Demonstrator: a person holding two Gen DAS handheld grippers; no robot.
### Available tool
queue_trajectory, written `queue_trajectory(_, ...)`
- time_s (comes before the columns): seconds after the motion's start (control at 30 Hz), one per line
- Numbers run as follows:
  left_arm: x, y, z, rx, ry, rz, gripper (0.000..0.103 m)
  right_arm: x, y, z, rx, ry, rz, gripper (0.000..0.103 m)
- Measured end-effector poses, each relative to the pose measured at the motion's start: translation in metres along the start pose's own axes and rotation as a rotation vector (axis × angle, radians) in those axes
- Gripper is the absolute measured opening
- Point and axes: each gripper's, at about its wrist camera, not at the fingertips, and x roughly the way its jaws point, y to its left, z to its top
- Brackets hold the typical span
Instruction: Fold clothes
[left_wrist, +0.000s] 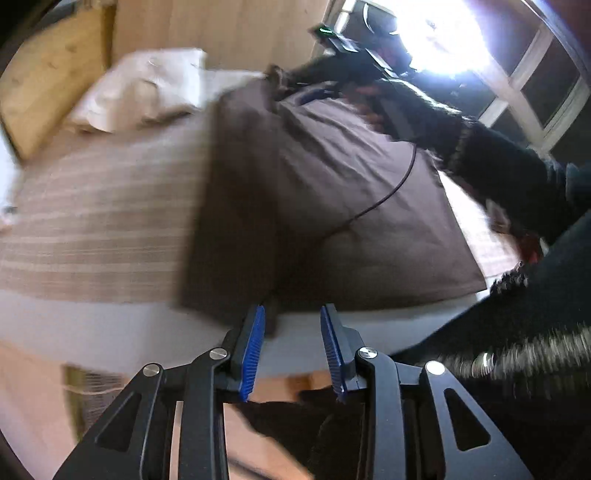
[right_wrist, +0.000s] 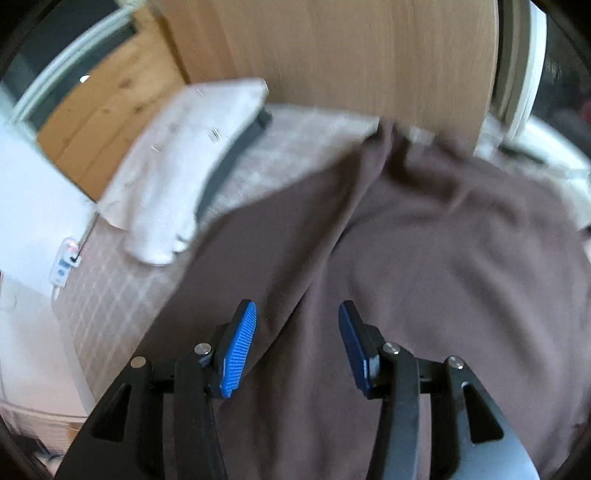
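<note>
One brown garment (right_wrist: 424, 258) lies spread on the bed (left_wrist: 103, 221), plain and matte, with soft creases and a raised ridge running from its far end toward the near edge. Both tools are open and empty: the left hand-held gripper (left_wrist: 291, 332) at the garment's near hem, the right hand-held gripper (right_wrist: 297, 328) above the ridge.

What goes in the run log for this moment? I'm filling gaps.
step: fold clothes | brown garment spread on bed | left gripper open, empty | right gripper open above garment | folded: not yet
</note>
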Motion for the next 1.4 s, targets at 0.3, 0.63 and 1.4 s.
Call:
queue_trajectory(0.3, -0.001, 0.017, 0.003, -0.033, -0.026, 0.196, 0.03, -0.003, 0.0, -0.006, -0.154, -0.047, -0.093, 0.056)
queue_trajectory(0.63, 0.12, -0.04, 0.028, 0.128, 0.088, 0.183, 0.03, 0.06, -0.014, 0.013, -0.108, 0.028, -0.038, 0.056)
queue_trajectory(1.4, 0.101, -0.033, 0.036, 0.023, 0.071, 0.043, 0.018, 0.076, -0.01, 0.042, -0.232, 0.011, -0.12, 0.003)
